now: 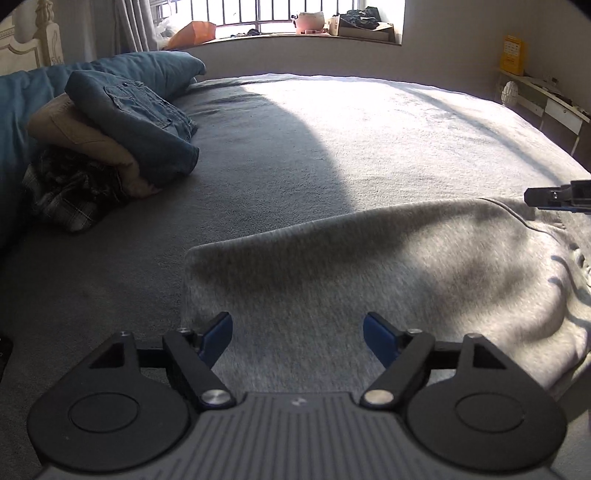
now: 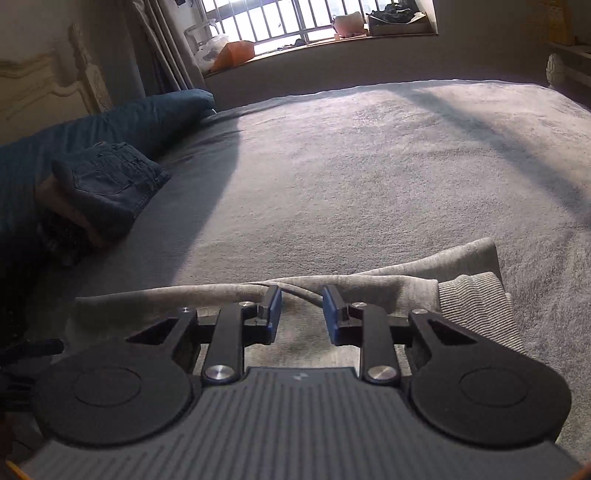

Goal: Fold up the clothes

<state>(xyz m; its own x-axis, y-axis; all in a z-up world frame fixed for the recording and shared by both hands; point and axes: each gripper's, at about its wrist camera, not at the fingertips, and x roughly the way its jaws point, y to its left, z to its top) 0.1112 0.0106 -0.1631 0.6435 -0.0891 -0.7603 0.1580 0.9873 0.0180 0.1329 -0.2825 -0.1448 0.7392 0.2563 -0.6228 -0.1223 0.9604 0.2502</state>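
A grey sweatshirt [image 1: 369, 266] lies folded on the grey bed cover [image 1: 295, 147], with a long straight fold along its far side. My left gripper [image 1: 297, 325] hovers over the garment's near left part, its jaws wide apart and nothing between the blue pads. One of the right gripper's fingers [image 1: 546, 197] shows at the right edge, over the garment's far right corner. In the right wrist view the right gripper [image 2: 302, 299] stands over the sweatshirt [image 2: 406, 273] near a thin cord [image 2: 303, 293], jaws narrowly apart and not pressing on cloth. A ribbed cuff [image 2: 476, 295] lies to its right.
A pile of folded clothes sits at the left: jeans [image 1: 140, 118] on top, a tan garment [image 1: 85, 136], a dark plaid one [image 1: 66, 195]. A blue pillow [image 1: 155, 70] lies behind. A cluttered windowsill [image 1: 295, 33] runs beyond the bed and a white shelf [image 1: 543, 99] stands at the right.
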